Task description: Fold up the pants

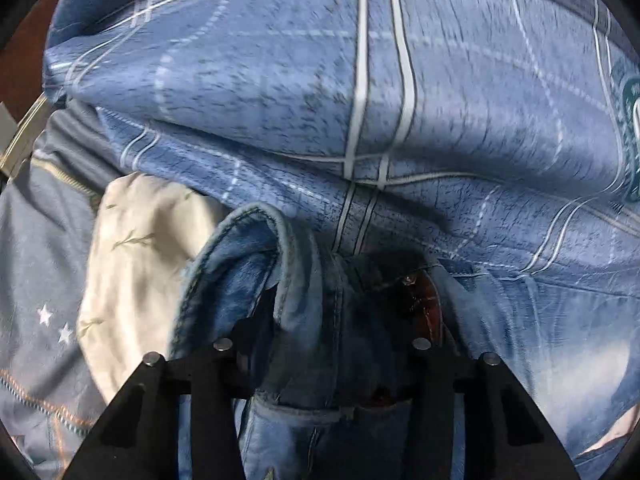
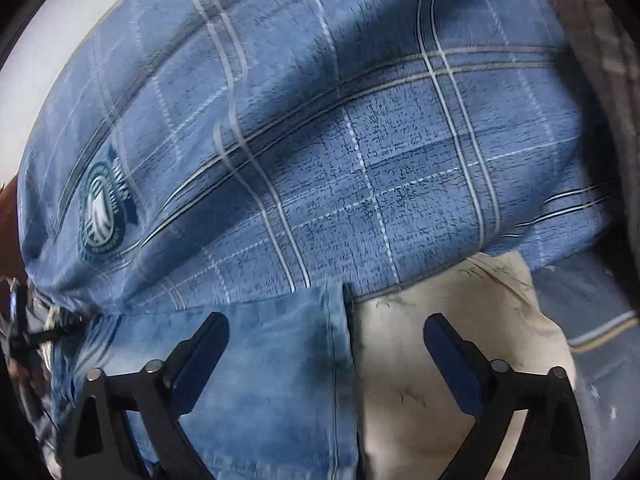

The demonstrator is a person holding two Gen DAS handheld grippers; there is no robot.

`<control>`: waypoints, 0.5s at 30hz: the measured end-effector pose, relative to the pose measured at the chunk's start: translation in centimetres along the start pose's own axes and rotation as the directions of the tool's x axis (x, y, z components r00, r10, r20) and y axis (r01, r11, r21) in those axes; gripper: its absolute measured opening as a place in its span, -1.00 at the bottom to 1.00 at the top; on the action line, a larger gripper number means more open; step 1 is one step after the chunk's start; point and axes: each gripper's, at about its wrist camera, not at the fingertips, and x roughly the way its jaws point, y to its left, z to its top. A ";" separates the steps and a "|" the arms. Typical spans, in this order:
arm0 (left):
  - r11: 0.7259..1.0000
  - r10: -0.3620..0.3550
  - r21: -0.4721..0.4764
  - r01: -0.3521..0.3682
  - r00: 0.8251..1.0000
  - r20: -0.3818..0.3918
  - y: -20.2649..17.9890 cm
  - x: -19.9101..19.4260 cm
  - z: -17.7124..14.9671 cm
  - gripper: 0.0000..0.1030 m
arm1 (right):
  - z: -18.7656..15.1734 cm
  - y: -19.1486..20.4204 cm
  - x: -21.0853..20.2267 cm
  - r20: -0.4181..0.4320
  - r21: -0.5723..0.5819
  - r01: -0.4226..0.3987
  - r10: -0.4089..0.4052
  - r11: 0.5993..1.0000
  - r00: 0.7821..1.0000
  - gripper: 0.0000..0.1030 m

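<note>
The faded blue denim pants (image 1: 304,320) lie on a bed, just near of a big blue plaid quilt (image 1: 360,100) that fills the far half of both views. In the left wrist view the left gripper (image 1: 320,354) has the waistband, with its rolled hem and brown leather patch (image 1: 426,300), bunched between its narrowed jaws; the fingertips are buried in the cloth, so it looks like a grip, probably there to carry the waist end across for a fold. In the right wrist view the right gripper (image 2: 326,336) stands wide with nothing pressed between its blue pads (image 2: 450,354); it straddles the straight edge of a flat denim panel, likely placed to take that edge next.

Right of the denim in that view lies a cream cloth with a faint leaf print (image 2: 432,360), and a pale blue sheet with small white stars (image 1: 40,300) shows at the left of the left wrist view. Both frames are smeared by motion, and the pants' legs are cut off at the near edge
</note>
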 end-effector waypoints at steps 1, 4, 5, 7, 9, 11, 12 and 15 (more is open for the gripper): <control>1.000 -0.019 -0.006 0.019 1.000 -0.005 0.1 0.3 0.1 -0.24 | 0.3 0.2 0.8 -0.012 -0.010 0.006 -0.006 1.000 1.000 0.83; 0.998 -0.052 -0.045 0.051 0.999 -0.013 0.5 0.7 0.6 -0.20 | 0.8 0.8 3.5 -0.056 -0.046 0.049 -0.051 0.998 0.997 0.72; 0.997 -0.056 -0.055 0.055 0.998 -0.016 0.6 0.9 0.8 -0.12 | 0.8 0.9 4.5 -0.078 -0.049 0.052 -0.056 0.997 0.995 0.66; 0.997 -0.064 -0.054 0.063 0.998 -0.029 0.9 1.2 1.4 -0.06 | 0.8 1.0 6.5 -0.118 -0.054 0.087 -0.093 0.995 0.989 0.44; 0.997 -0.060 -0.040 0.059 0.998 -0.017 0.8 1.1 1.4 -0.11 | 0.6 1.2 7.8 -0.147 -0.062 0.089 -0.097 0.994 0.984 0.06; 0.996 -0.071 -0.049 0.070 0.998 -0.001 0.8 0.7 1.3 -0.45 | 0.4 1.9 7.6 -0.141 -0.086 0.069 -0.081 0.994 0.987 -0.31; 0.995 -0.082 -0.054 0.082 0.997 0.001 0.8 0.4 1.0 -0.52 | 0.3 2.5 7.1 -0.124 -0.112 0.080 -0.094 0.990 0.988 -0.48; 0.991 -0.116 -0.059 0.119 0.992 0.054 1.7 -2.2 0.4 -0.68 | -0.4 4.0 4.0 -0.063 -0.168 0.071 -0.082 0.983 0.995 -0.77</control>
